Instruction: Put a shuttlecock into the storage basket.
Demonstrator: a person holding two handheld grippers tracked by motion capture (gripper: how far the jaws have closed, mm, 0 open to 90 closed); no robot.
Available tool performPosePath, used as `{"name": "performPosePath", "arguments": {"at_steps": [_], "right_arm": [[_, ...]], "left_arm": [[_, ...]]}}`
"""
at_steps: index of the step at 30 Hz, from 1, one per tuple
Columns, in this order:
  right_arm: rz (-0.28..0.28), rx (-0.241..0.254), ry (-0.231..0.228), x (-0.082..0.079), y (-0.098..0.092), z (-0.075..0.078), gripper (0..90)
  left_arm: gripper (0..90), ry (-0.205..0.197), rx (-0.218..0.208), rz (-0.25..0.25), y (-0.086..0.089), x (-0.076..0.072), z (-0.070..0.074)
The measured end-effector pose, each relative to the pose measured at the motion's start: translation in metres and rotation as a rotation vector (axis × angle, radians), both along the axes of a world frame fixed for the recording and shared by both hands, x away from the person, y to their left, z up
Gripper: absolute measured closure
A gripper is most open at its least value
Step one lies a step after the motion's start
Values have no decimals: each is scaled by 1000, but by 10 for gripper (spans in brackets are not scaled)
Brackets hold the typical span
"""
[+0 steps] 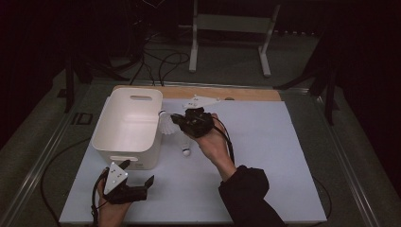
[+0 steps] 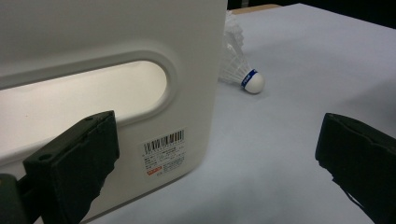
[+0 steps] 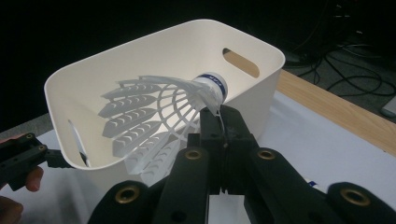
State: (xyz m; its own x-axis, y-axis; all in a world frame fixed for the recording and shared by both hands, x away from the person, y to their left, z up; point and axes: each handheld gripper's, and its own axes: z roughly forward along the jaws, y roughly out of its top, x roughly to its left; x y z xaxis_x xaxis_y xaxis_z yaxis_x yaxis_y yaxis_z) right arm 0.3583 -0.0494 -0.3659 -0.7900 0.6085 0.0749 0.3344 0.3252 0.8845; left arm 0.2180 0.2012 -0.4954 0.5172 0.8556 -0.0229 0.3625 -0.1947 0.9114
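Shuttlecock (image 3: 154, 116) pinched by its skirt in the right gripper (image 3: 219, 126), just outside the white bin's (image 1: 125, 124) right rim.
Carry it over the rim before letting go; left gripper (image 1: 137, 176), jaws apart, waits by the table's near-left corner; another shuttlecock (image 1: 186, 151) lies nearby.

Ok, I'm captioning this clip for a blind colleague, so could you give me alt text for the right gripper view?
The right hand-held gripper is shut on the plastic skirt of a white shuttlecock, holding it at the near rim of an empty white plastic bin with handle slots. The bin stands on a white table mat, and the left hand-held gripper reaches its near wall.
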Motion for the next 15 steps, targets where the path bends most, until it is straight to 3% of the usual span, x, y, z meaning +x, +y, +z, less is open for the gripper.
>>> {"name": "performPosePath", "arguments": {"at_steps": [15], "right_arm": [[23,4,-3,-4,11,2,892]], "left_arm": [[1,-2,0,0,1,0,0]]}}
